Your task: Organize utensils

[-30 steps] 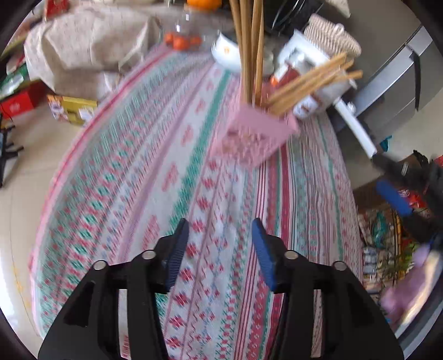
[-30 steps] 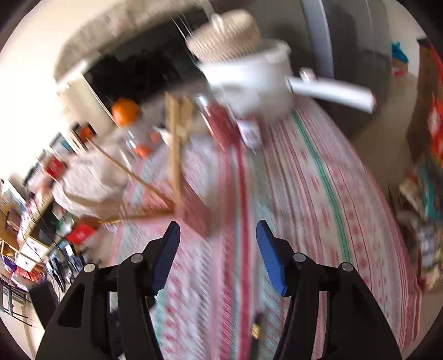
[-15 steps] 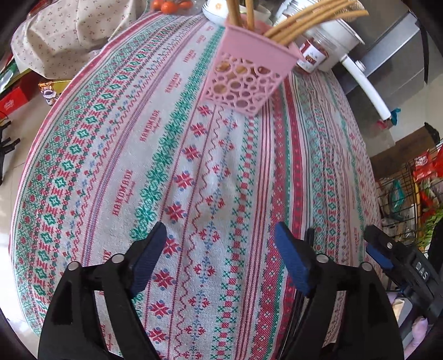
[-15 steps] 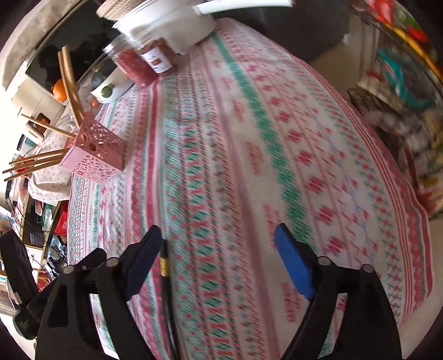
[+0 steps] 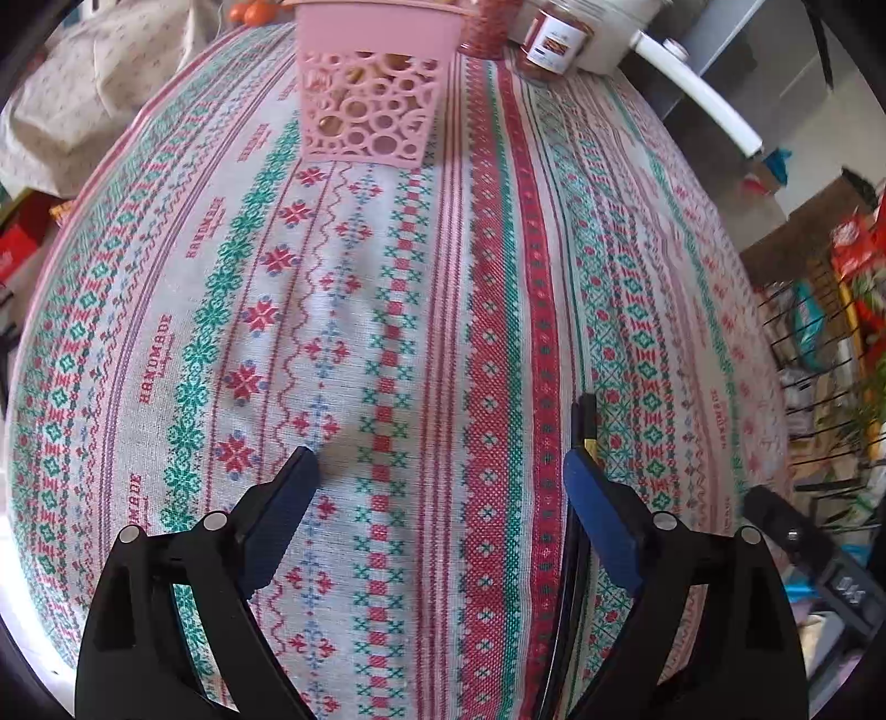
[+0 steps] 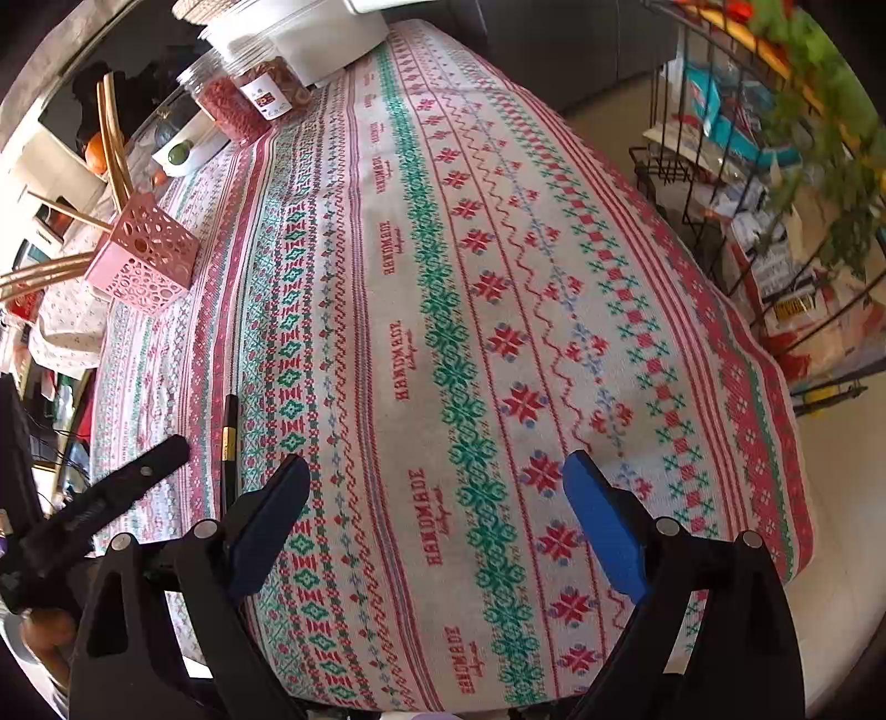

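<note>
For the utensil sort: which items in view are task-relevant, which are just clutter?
Task-relevant:
- pink holder with wooden chopsticks in it
- black chopsticks lying on the tablecloth, between the two grippers
- left gripper, right gripper, both open, nothing between the jaws

Clutter:
- red-filled jars
- white appliance
- oranges

Bright daylight is flooding both views, leaving the patterned tablecloth (image 5: pixel 421 343) sharp and evenly lit, with only faint soft shadows lying under the gripper fingers. Fisheye distortion is bulging the cloth into a dome and bending the edges, while black vignetting is closing off the corners.
</note>
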A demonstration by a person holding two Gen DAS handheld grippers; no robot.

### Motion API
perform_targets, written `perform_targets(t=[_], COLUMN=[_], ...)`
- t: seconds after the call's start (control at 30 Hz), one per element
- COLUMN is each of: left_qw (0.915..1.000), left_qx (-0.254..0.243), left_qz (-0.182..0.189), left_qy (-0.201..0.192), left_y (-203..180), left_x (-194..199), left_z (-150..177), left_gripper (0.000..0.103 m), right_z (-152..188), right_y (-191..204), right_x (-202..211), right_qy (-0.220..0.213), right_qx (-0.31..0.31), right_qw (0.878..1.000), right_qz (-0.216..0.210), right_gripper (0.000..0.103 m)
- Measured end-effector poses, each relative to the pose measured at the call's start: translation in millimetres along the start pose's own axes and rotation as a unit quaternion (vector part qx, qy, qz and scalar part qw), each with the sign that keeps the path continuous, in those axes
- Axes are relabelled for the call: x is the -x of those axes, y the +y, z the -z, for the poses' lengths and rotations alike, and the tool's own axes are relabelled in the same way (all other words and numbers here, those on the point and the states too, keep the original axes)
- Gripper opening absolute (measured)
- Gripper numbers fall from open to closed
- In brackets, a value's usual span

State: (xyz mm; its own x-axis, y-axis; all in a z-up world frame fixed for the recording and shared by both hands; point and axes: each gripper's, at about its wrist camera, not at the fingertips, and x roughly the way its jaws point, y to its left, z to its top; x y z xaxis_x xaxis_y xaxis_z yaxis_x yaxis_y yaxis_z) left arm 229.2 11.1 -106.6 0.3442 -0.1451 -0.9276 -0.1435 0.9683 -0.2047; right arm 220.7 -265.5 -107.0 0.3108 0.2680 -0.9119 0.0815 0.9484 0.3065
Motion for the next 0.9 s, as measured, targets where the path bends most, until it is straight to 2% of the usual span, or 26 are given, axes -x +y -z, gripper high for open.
perform_targets(t=[0.13, 0.4, 0.5, 0.53, 0.6, 0.67, 0.7, 0.83, 0.9], left_qw=[0.9993, 0.9976, 0.9951, 0.9937, 0.9923, 0.9913, 0.9912, 0.9922, 0.9947], left_qx=[-0.019, -0.04, -0.061, -0.073, -0.096, -0.114, -0.116, -0.112, -0.097], left_qz=[-0.031, -0.057, -0.078, -0.085, -0.077, -0.065, -0.062, -0.047, -0.025], left_qy=[-0.005, 0.001, 0.003, -0.004, -0.011, -0.013, -0.015, -0.028, -0.025], left_y=[-15, -41, -54, -60, -74, -85, -88, -100, -90], left_x=[-6, -21, -26, -27, -27, -25, -24, -26, -24], left_z=[4, -1, 1, 3, 6, 12, 16, 22, 20], left_gripper=[0.086, 0.087, 0.087, 0.083, 0.068, 0.041, 0.037, 0.007, 0.005], right_z=[0, -2, -2, -1, -1, -2, -2, -5, -6], right_y=[-15, -33, -33, -34, -33, -33, -32, -24, -16], right_x=[4, 4, 5, 5, 5, 5, 5, 0, -2], right_qy=[0.0, 0.019, 0.019, 0.019, 0.019, 0.019, 0.019, 0.024, 0.027], right_qx=[-0.016, -0.055, -0.058, -0.057, -0.057, -0.059, -0.06, -0.06, -0.053], right_qw=[1.0, 0.998, 0.998, 0.998, 0.998, 0.998, 0.998, 0.998, 0.998], right_qz=[-0.004, -0.028, -0.03, -0.029, -0.027, -0.025, -0.023, -0.023, -0.025], right_gripper=[0.09, 0.091, 0.091, 0.091, 0.091, 0.091, 0.091, 0.091, 0.091])
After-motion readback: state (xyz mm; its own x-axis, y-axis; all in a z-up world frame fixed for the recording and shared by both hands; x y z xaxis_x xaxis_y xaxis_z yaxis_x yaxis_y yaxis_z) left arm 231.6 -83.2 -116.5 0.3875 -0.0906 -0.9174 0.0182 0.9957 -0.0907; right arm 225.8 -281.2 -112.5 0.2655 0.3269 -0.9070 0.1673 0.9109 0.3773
